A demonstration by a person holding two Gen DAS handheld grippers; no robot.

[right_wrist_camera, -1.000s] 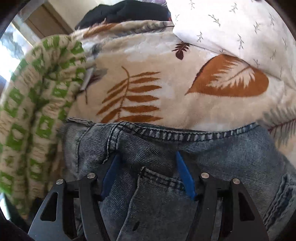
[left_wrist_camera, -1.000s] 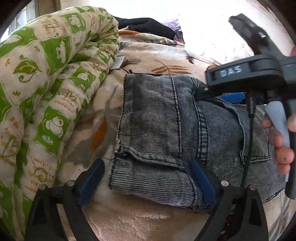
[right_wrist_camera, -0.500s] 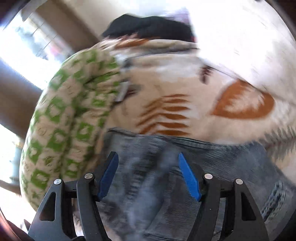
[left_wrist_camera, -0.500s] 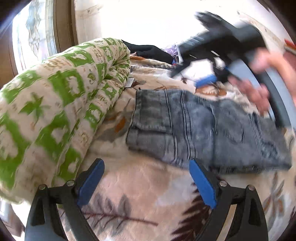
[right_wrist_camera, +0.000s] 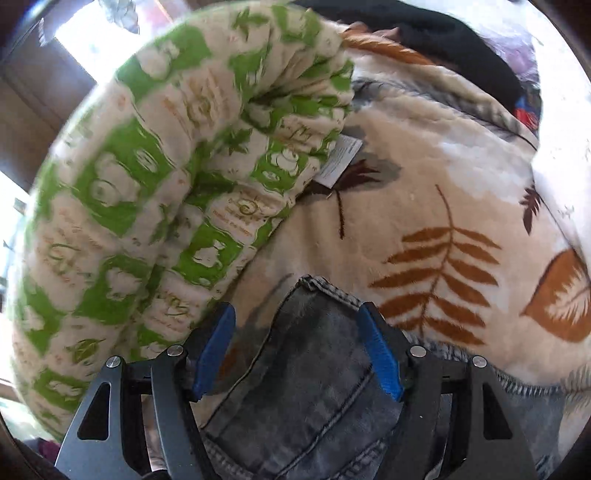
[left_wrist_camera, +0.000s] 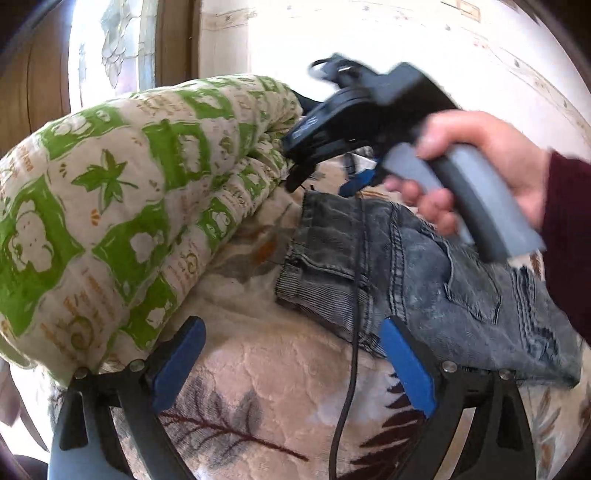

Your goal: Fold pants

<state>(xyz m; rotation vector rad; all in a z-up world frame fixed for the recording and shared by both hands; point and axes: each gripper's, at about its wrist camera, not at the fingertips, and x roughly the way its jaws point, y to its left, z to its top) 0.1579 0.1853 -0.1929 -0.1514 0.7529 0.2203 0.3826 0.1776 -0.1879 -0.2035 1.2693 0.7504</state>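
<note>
I had lifted both claws, left claw [left_wrist_camera: 291, 365] and right claw [right_wrist_camera: 297, 349], off the folded jeans [left_wrist_camera: 424, 273]; both were open, holding nothing.

Beyond the fingers, a bright window [left_wrist_camera: 110, 51] sits in dark wood framing [left_wrist_camera: 173, 40]. A pale wall [left_wrist_camera: 369, 33] stands beside it. Daylight floods in.

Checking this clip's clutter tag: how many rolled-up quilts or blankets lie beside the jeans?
1. The green-and-cream quilt lies rolled along the left of the folded jeans, on the leaf-print blanket. Dark clothes behind might hide more.
</note>
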